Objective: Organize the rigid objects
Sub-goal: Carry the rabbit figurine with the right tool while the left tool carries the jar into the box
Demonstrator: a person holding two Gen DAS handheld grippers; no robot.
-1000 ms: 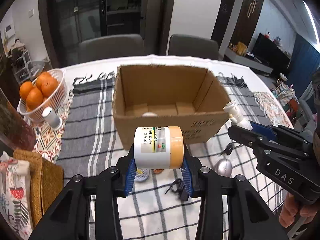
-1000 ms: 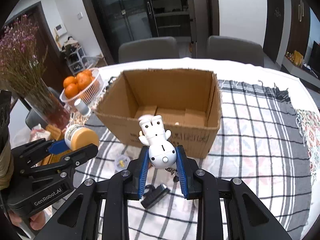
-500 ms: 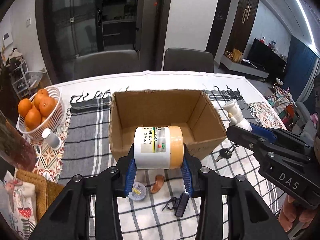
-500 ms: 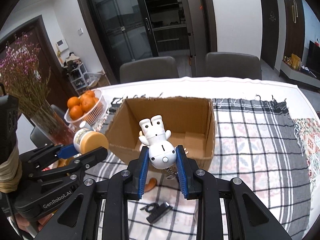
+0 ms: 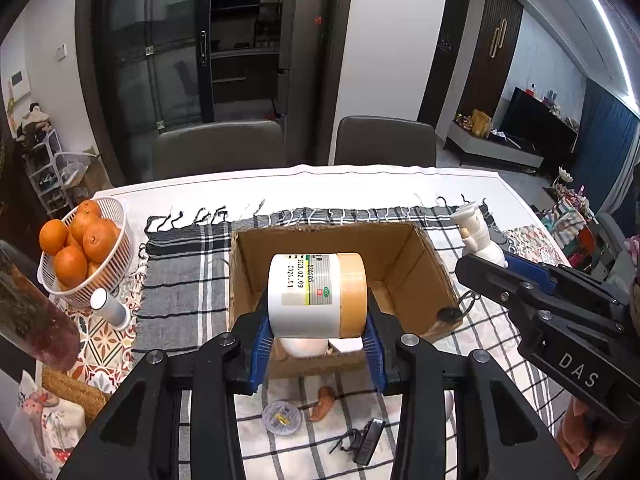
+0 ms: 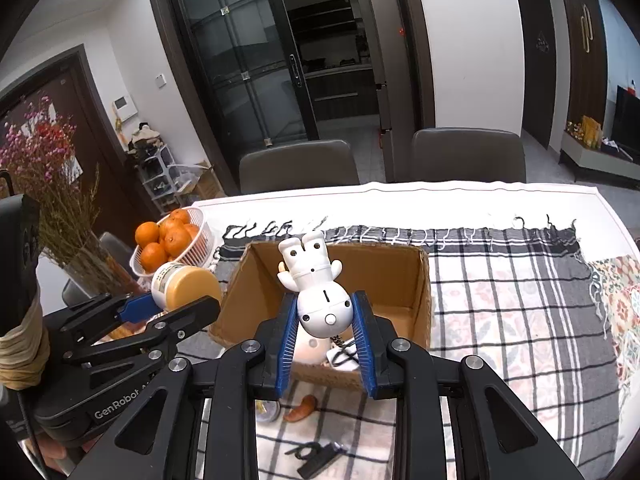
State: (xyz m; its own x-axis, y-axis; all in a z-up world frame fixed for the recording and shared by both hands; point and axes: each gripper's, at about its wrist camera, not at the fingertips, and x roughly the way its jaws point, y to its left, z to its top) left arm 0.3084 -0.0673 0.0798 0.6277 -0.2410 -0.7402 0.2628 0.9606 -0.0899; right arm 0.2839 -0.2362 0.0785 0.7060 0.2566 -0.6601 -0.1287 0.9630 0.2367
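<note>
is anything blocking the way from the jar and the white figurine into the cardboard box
Nothing visible does. The jar in the left tongs and the figurine in the right tongs hang over the open-topped cardboard box; only small items lie on its floor.

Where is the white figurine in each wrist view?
Left wrist view: the white figurine is at right-centre, sticking up from the right gripper, beside the cardboard box's right wall.
Right wrist view: it is at centre, upside down, its round head clamped between the blue jaws, in front of the box opening.
Shared landmark: the cardboard box, and the basket of oranges at left.
</note>
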